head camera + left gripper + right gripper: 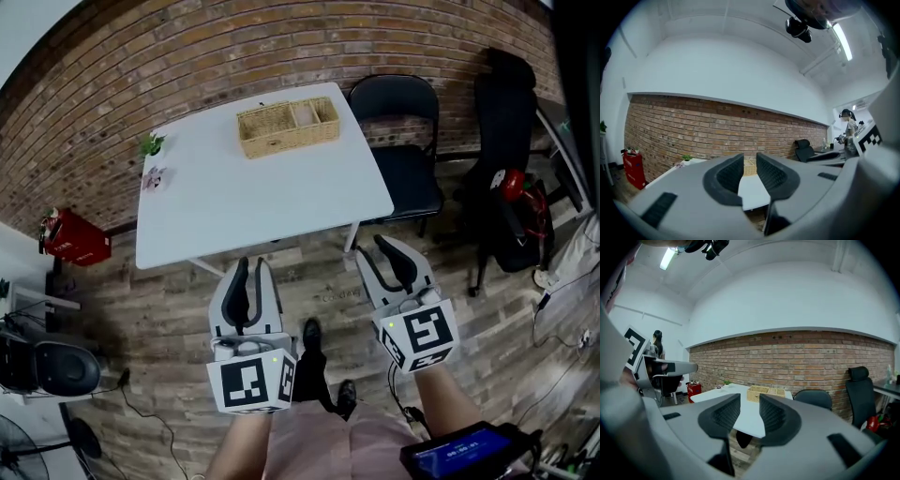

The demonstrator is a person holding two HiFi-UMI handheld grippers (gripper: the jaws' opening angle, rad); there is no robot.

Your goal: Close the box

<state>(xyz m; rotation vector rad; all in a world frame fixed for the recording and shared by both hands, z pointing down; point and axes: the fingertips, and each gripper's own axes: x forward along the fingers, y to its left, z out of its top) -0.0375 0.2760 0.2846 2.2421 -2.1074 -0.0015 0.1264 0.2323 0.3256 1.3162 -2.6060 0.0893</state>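
Left gripper [249, 264], right gripper [384, 247] gaping, short of table [253, 211] edge; box [287, 127] beyond.

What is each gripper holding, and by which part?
Nothing. The left gripper and right gripper are both open and empty, short of the table; the box sits on it.

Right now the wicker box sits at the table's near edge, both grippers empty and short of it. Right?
No. Head view: the wicker box sits at the table's far edge, by the brick wall. Left gripper and right gripper: empty, short of it.
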